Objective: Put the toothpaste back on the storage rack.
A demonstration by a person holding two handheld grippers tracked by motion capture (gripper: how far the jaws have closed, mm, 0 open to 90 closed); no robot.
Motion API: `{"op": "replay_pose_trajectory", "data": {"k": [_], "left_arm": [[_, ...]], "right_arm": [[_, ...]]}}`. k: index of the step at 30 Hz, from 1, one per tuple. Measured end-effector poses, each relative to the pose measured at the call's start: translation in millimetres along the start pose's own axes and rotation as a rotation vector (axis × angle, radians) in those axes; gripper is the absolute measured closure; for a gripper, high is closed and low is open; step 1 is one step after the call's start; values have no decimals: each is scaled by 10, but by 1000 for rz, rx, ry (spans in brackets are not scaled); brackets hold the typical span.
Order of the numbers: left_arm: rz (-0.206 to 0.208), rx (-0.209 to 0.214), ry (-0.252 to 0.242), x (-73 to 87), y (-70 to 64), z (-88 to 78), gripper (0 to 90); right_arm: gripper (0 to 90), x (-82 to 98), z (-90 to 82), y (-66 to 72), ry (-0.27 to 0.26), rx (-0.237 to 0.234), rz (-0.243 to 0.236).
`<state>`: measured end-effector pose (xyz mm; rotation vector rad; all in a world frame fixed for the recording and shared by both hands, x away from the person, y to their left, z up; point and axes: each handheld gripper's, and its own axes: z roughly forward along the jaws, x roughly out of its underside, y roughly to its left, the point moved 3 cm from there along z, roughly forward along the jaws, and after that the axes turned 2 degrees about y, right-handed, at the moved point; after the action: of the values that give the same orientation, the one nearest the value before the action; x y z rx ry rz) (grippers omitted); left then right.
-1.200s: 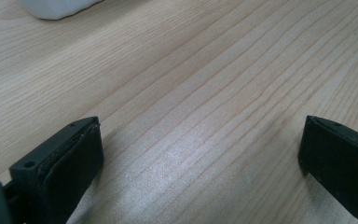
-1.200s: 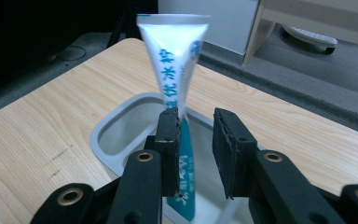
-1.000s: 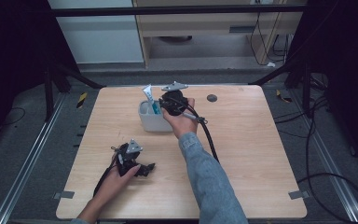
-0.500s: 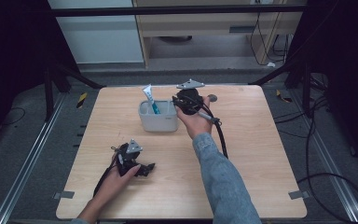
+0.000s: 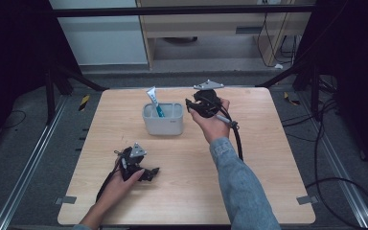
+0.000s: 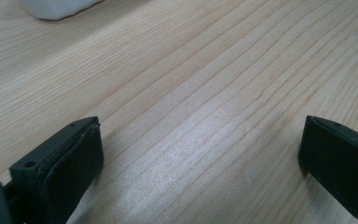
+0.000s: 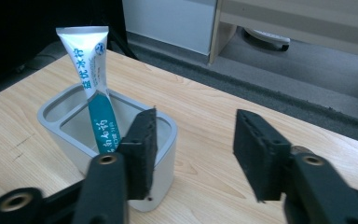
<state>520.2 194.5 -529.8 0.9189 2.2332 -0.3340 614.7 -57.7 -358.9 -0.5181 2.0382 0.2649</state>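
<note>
Right gripper [image 5: 191,106] beside the holder [image 5: 163,125] (jaws just opened, empty).

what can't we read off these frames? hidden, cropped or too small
- Toothpaste tube: its lower end sits inside the grey holder; in the right gripper view the holder wall and a tong jaw cover it.
- Holder floor: hidden by its walls in the high view.
- Holder in the left gripper view: cut off by the top edge.
- Left tongs in the high view: too small to judge the jaw gap.
- Right tongs: jaws have just been opening, nothing between them.
</note>
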Motion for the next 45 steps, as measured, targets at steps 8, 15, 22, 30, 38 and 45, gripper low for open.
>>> {"op": "replay_pose_trajectory", "data": {"k": [8,15,22,30,38,45], "left_arm": [[0,0,0,0,0,1,0],[1,0,0,0,0,1,0],[0,0,-1,0,0,1,0],[0,-1,0,0,0,1,0],[-2,0,0,1,-2,1,0],[1,0,2,1,0,-1,0]], "right_arm": [[319,-16,-102,-78,-5,-1,-1],[180,0,-170,-122,13,3,-27],[119,79,-267,-244,54,17,-51],[96,194,-401,-427,49,39,-41],[77,317,-506,-555,56,56,-54],[77,467,-554,-687,87,76,-58]]}}
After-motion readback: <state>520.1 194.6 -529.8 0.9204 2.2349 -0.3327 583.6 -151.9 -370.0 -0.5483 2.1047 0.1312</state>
